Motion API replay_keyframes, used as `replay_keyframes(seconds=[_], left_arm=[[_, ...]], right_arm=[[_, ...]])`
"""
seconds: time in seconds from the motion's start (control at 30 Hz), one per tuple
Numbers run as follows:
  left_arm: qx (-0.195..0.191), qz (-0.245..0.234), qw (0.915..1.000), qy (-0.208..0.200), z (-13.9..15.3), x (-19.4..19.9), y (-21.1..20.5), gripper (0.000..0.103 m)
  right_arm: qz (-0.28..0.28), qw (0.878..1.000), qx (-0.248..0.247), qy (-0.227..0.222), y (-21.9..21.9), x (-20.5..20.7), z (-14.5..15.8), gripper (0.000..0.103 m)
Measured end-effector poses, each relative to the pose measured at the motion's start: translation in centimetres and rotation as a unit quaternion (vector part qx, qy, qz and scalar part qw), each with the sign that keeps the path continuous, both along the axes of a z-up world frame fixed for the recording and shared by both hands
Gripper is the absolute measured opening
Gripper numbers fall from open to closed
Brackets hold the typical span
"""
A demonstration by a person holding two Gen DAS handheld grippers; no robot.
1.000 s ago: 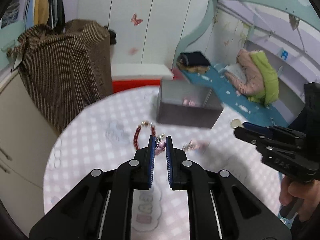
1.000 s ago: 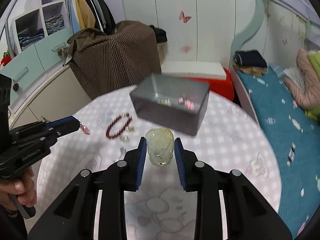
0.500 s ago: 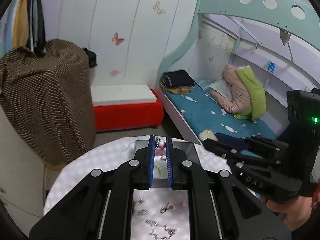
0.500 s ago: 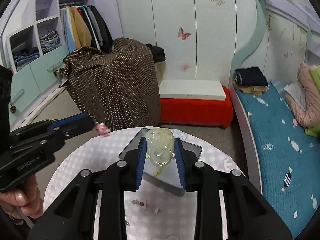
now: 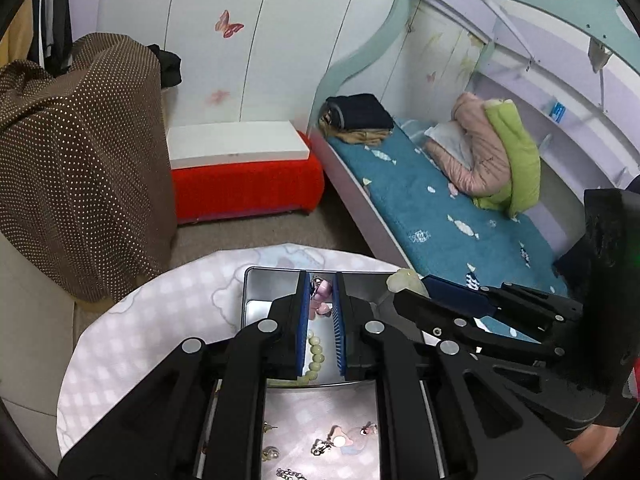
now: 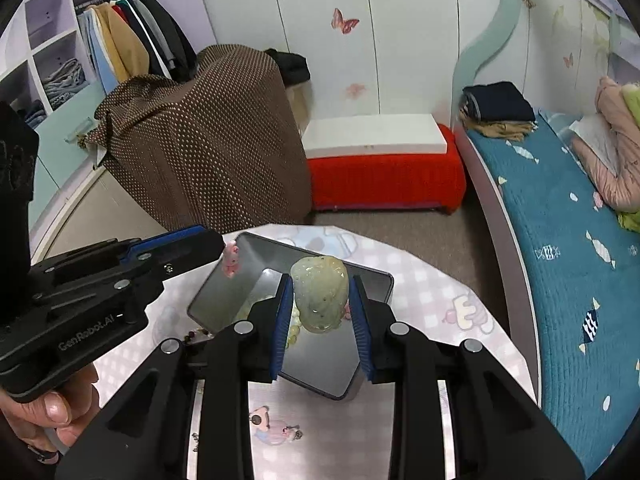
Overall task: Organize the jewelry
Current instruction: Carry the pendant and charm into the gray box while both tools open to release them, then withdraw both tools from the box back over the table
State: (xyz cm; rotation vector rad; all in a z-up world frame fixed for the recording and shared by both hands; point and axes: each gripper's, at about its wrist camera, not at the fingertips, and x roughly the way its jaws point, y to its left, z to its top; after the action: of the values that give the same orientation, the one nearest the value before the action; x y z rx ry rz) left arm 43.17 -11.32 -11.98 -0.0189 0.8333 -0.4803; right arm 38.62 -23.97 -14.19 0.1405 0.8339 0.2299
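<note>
Both grippers are hovering over the metal box (image 6: 372,280), left gripper (image 5: 319,294) pinching pink charm (image 5: 322,291) & right gripper (image 6: 320,300) pinching jade pendant (image 6: 320,296), so I think lowering inside before opening jaws is best.

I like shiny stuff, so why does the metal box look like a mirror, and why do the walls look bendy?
Left wrist view: the metal box floor reflects light, showing pale beads. Right wrist view: its walls mirror the room behind the green pendant. Both views: a fisheye lens curves the walls and darkens the corners.
</note>
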Motion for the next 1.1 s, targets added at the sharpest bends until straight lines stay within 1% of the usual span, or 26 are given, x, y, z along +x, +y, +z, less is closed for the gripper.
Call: replay_keyframes(seconds=[0.03, 0.1, 0.13, 0.17, 0.23, 0.3, 0.33, 0.37, 0.4, 0.43, 0.5, 0.53, 0.57, 0.7, 0.77, 1.1], left_arm=[[0.003, 0.004, 1.0000, 0.001, -0.1, 0.1, 0.0, 0.012], [0.007, 0.007, 0.9999, 0.003, -0.3, 0.4, 0.0, 0.016], [0.010, 0.011, 0.9999, 0.005, -0.4, 0.5, 0.1, 0.026], [0.010, 0.014, 0.9998, 0.005, -0.4, 0.4, 0.2, 0.040], [0.010, 0.025, 0.9996, 0.005, -0.5, 0.4, 0.7, 0.053], [0.011, 0.032, 0.9994, 0.005, -0.5, 0.3, 1.0, 0.063], [0.012, 0.039, 0.9992, 0.002, -0.3, 0.1, 1.3, 0.075], [0.010, 0.045, 0.9989, -0.003, -0.1, -0.1, 1.6, 0.085], [0.010, 0.054, 0.9984, -0.013, 0.3, -0.5, 2.1, 0.088], [0.012, 0.059, 0.9979, -0.021, 0.5, -0.9, 2.3, 0.091], [0.021, 0.072, 0.9964, -0.039, 1.2, -2.1, 2.9, 0.094], [0.027, 0.079, 0.9953, -0.048, 1.5, -2.5, 3.2, 0.097], [0.033, 0.090, 0.9936, -0.060, 1.8, -3.3, 3.5, 0.097], [0.047, 0.117, 0.9885, -0.083, 2.8, -5.4, 4.7, 0.098], [0.043, 0.128, 0.9860, -0.097, 3.3, -6.8, 5.5, 0.098], [0.032, 0.157, 0.9783, -0.131, 4.7, -12.6, 8.3, 0.098]], right_arm=[[0.000, 1.000, -0.001, 0.004, 0.1, 0.1, -0.3, 0.027], [0.000, 1.000, -0.001, 0.009, 0.0, 0.4, -0.6, 0.027], [0.000, 1.000, 0.000, 0.012, 0.0, 0.5, -0.8, 0.027], [0.000, 1.000, 0.000, 0.015, 0.1, 0.6, -0.9, 0.027], [0.002, 1.000, 0.001, 0.015, 0.1, 0.6, -1.0, 0.027], [0.000, 1.000, 0.002, 0.012, 0.0, 0.6, -0.9, 0.027], [-0.003, 1.000, 0.003, 0.011, -0.1, 0.5, -0.8, 0.032], [-0.006, 1.000, 0.005, 0.010, -0.2, 0.5, -0.8, 0.037], [-0.008, 1.000, 0.007, 0.009, -0.4, 0.6, -0.7, 0.052], [-0.011, 1.000, 0.010, 0.006, -0.6, 0.4, -0.6, 0.075], [-0.024, 1.000, 0.016, -0.010, -0.9, -0.2, 0.0, 0.094], [-0.030, 0.999, 0.018, -0.019, -1.0, -0.7, 0.3, 0.095], [-0.032, 0.999, 0.019, -0.021, -1.1, -0.9, 0.5, 0.095], [-0.042, 0.998, 0.017, -0.031, -1.2, -2.1, 1.2, 0.095], [-0.047, 0.998, 0.016, -0.040, -1.2, -3.0, 1.7, 0.095], [-0.047, 0.994, 0.019, -0.095, -0.3, -8.2, 4.9, 0.095]])
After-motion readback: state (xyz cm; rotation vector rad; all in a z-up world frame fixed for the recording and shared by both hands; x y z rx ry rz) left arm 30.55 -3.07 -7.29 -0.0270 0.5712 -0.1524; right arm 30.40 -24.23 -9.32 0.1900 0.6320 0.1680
